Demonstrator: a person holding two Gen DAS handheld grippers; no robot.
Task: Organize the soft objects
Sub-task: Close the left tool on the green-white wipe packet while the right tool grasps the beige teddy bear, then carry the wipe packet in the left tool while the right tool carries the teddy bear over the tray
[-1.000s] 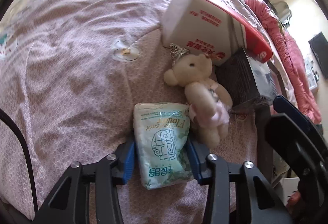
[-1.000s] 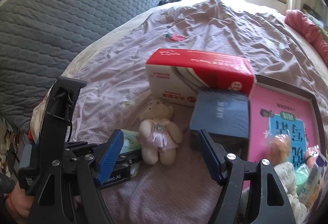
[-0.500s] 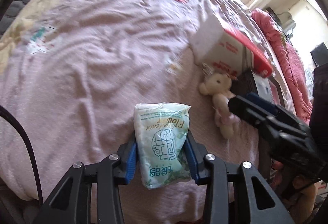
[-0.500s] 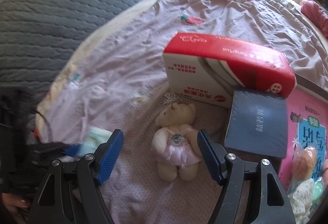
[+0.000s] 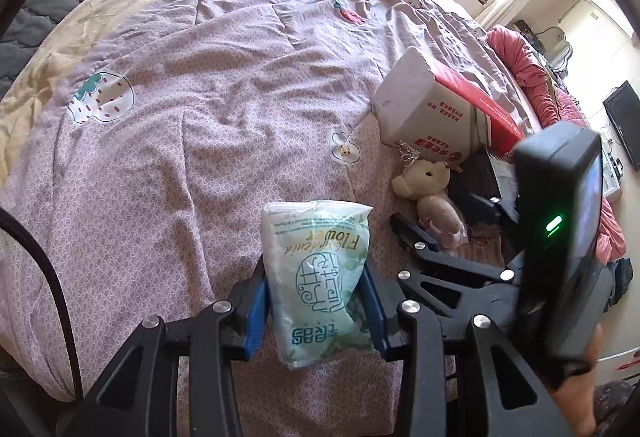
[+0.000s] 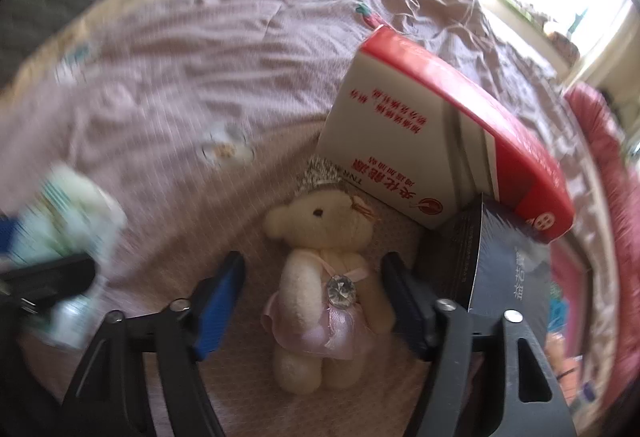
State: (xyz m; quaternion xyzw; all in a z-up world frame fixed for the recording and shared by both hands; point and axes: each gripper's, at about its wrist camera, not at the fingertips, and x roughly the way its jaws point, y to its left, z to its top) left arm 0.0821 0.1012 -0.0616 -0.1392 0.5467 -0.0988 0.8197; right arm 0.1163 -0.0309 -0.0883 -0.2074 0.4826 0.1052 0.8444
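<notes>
Apparently a bedroom: rumpled pink bedspread.

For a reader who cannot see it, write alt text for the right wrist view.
The right hand-held gripper is closing around a cream teddy bear lying on a pink quilt, beside a red-and-white box and a dark book.

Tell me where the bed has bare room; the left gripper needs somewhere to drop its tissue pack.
Free: the wide quilt left of the teddy and red-white box, around the strawberry patch. Crowded: right side, where teddy, box and dark book bunch and the right gripper is closing around the teddy.
</notes>
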